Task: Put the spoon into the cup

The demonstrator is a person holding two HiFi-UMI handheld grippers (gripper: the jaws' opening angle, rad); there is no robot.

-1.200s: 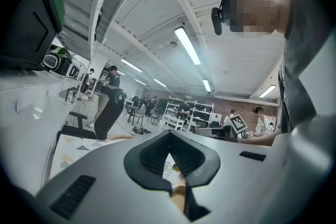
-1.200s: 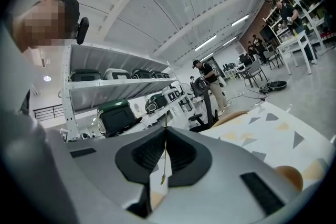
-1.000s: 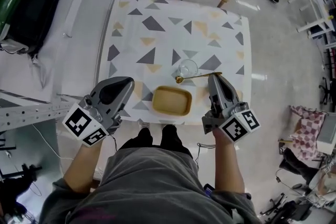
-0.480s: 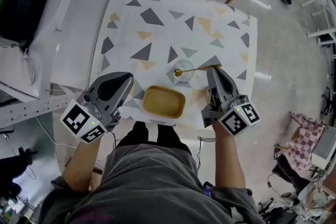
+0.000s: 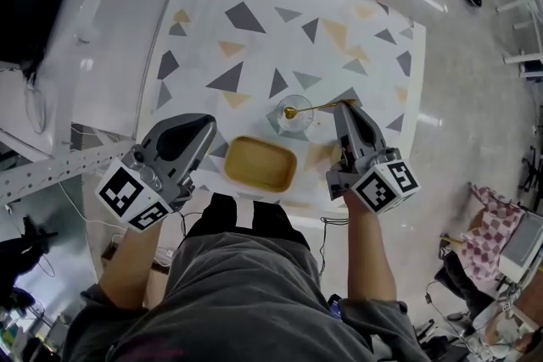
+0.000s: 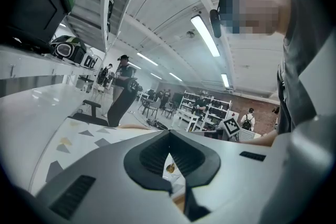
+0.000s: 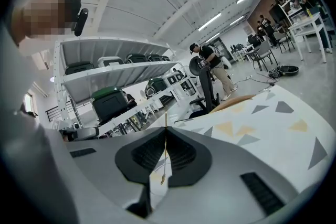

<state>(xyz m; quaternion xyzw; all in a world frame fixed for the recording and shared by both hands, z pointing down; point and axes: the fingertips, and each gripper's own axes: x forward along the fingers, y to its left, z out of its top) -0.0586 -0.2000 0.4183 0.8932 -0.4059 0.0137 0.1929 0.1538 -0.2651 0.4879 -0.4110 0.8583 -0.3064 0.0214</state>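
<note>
Spoon (image 5: pixel 319 107) handle clamped in right claw (image 5: pixel 344 105), bowl over cup (image 5: pixel 301 124).

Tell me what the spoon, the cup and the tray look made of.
Spoon: thin, shiny gold colour, likely metal. Cup: clear, the tablecloth shows through, so glass or clear plastic. Tray: matte tan-yellow, opaque, perhaps wood or bamboo; plastic can't be ruled out.

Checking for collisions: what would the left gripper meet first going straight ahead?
Likely nothing close: the left gripper points over the tablecloth, the cup lying to the right of its line. Depth is unclear.
</note>
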